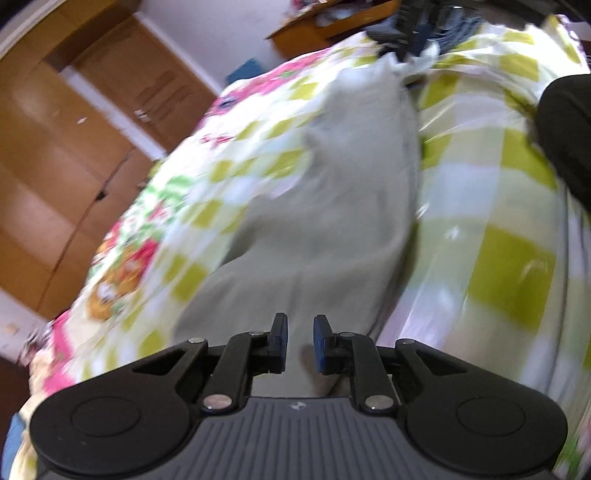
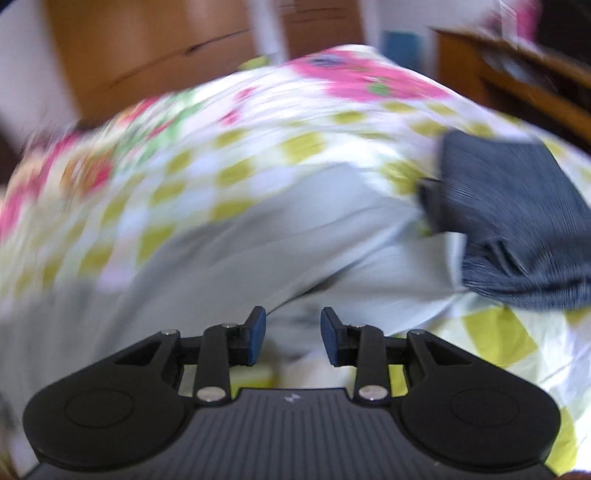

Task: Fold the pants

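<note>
Pale grey pants (image 1: 332, 206) lie stretched out on a bed sheet (image 1: 498, 184) checked in green and white with pink flowers. My left gripper (image 1: 300, 334) hovers over the near end of the pants, its blue pads almost together, and I see no cloth pinched between them. In the right wrist view the pants (image 2: 258, 240) run across the sheet (image 2: 258, 147) from lower left to right, with a fold in front of the fingers. My right gripper (image 2: 293, 330) stands open above that fold and holds nothing. Both views are blurred.
A folded dark blue-grey garment (image 2: 517, 221) lies on the bed beside the pants. Dark clothes (image 1: 424, 22) are piled at the far end. A wooden wardrobe (image 1: 55, 147) and a wooden table (image 2: 517, 74) stand past the bed. A black shape (image 1: 569, 129) sits at the right edge.
</note>
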